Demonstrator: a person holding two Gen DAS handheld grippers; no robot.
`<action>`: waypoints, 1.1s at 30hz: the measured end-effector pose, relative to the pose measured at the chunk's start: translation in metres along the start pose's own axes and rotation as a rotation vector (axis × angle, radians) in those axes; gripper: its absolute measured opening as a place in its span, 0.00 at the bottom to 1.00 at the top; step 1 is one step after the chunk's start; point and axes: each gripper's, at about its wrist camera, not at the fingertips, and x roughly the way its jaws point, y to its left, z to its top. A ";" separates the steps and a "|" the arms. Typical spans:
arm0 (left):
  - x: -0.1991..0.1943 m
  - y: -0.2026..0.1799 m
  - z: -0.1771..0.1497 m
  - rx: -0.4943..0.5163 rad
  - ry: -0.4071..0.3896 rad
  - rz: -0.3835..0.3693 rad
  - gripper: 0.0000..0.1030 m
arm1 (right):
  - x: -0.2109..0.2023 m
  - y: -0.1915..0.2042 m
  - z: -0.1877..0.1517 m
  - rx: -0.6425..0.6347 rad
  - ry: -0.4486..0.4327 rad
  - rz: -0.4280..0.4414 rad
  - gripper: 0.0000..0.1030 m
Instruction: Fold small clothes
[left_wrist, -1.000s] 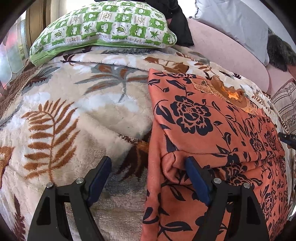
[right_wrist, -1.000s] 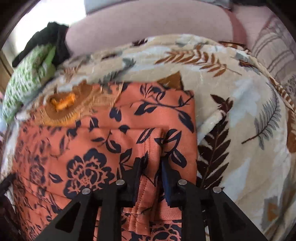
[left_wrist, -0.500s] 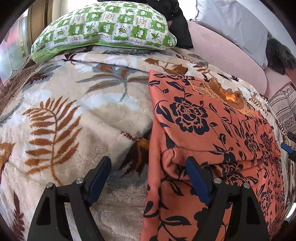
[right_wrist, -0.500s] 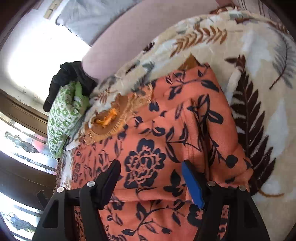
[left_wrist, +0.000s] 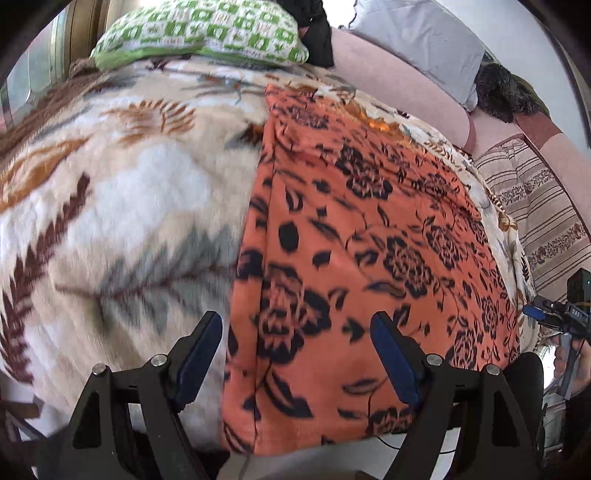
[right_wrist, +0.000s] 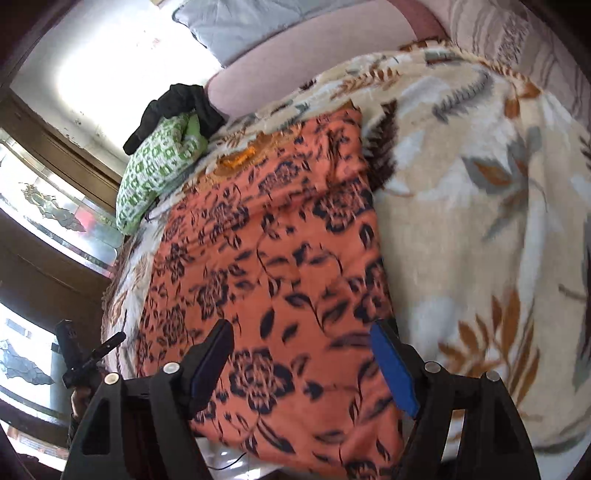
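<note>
left wrist view looks down over the left gripper (left_wrist: 297, 354), its jaws standing wide with nothing pinched between them; the orange floral garment (left_wrist: 354, 236) lies below and beyond them, flat on the leaf-print blanket (left_wrist: 122, 206) that covers the bed. here the garment's left edge runs straight away from the camera, and its near hem reaches the near edge of the bed. only this view shows the striped fabric (left_wrist: 535, 206) off to the right, the dark furry thing (left_wrist: 502, 92) beside the grey pillow (left_wrist: 417, 40), and the right gripper (left_wrist: 554, 317) seen small past the garment's right side. the green checked pillow (left_wrist: 207, 33) sits at the far end of the blanket with a black cloth (left_wrist: 317, 33) against it. right wrist view looks over the right gripper (right_wrist: 301, 365), whose jaws have just been opening and now stand wide above the garment (right_wrist: 266, 266) without pressing on it. from this side the garment's right edge is plain, lying along the blanket (right_wrist: 480, 206), and an embroidered orange patch (right_wrist: 240, 157) shows at its far end. only this view shows the dark wooden window frame (right_wrist: 44, 269) with bright glass on the left, and the left gripper (right_wrist: 85, 358) small near that frame. the green checked pillow (right_wrist: 159, 162) and black cloth (right_wrist: 173, 107) appear here too, at the far left of the bed, with the grey pillow (right_wrist: 251, 26) above. both views are blurred in places.
</note>
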 end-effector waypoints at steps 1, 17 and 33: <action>0.003 0.002 -0.010 -0.016 0.026 0.000 0.80 | 0.002 -0.008 -0.011 0.005 0.019 -0.014 0.77; 0.004 0.005 -0.037 -0.049 0.059 0.033 0.65 | 0.021 -0.030 -0.056 0.078 0.066 0.016 0.58; -0.021 0.006 -0.033 -0.090 0.022 -0.042 0.08 | 0.008 -0.029 -0.051 0.084 0.068 0.020 0.05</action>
